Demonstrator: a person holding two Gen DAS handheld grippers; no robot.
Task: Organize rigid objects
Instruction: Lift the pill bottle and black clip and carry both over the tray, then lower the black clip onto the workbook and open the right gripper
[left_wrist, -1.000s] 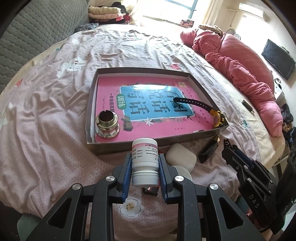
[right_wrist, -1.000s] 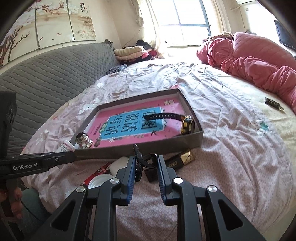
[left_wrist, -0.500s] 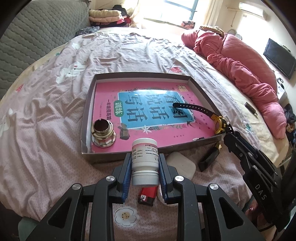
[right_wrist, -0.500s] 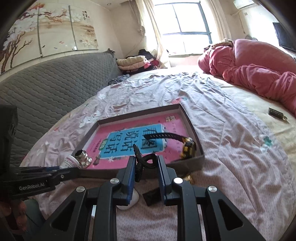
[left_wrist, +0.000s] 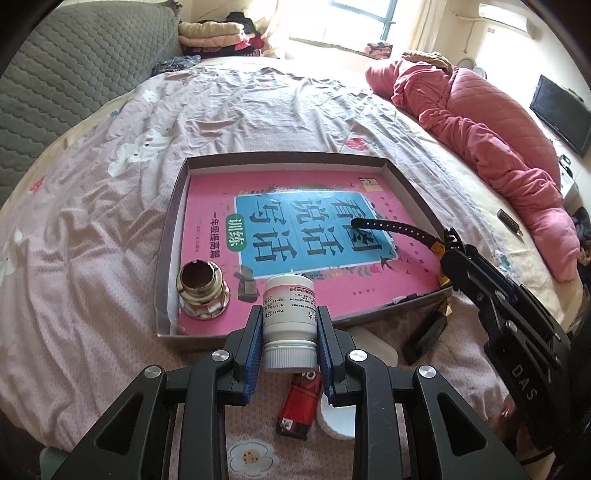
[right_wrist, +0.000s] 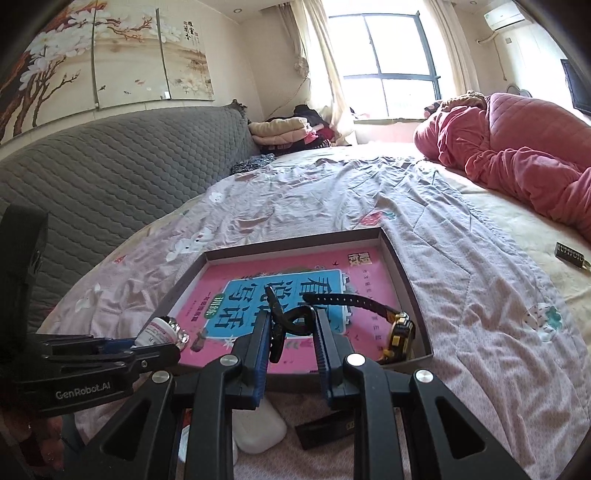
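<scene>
My left gripper (left_wrist: 290, 334) is shut on a white pill bottle (left_wrist: 289, 317), held above the near edge of a shallow grey box tray (left_wrist: 166, 251) lined with a pink and blue book. In the tray sit a metal fitting (left_wrist: 201, 290) and a black and yellow watch (left_wrist: 402, 230). My right gripper (right_wrist: 291, 332) is shut on a small black clip (right_wrist: 286, 321) above the tray's (right_wrist: 406, 273) near edge, with the watch (right_wrist: 397, 330) just to its right.
On the bedsheet in front of the tray lie a red lighter (left_wrist: 297, 410), a white soap-like block (right_wrist: 258, 430), a white round lid (left_wrist: 338, 421) and a black box (left_wrist: 424, 334). A pink quilt (left_wrist: 498, 147) lies at the right, a grey headboard (right_wrist: 110, 177) at the left.
Both grippers have risen and moved forward toward the tray with their objects still held. The lighter and lid below the left gripper have come into view.
</scene>
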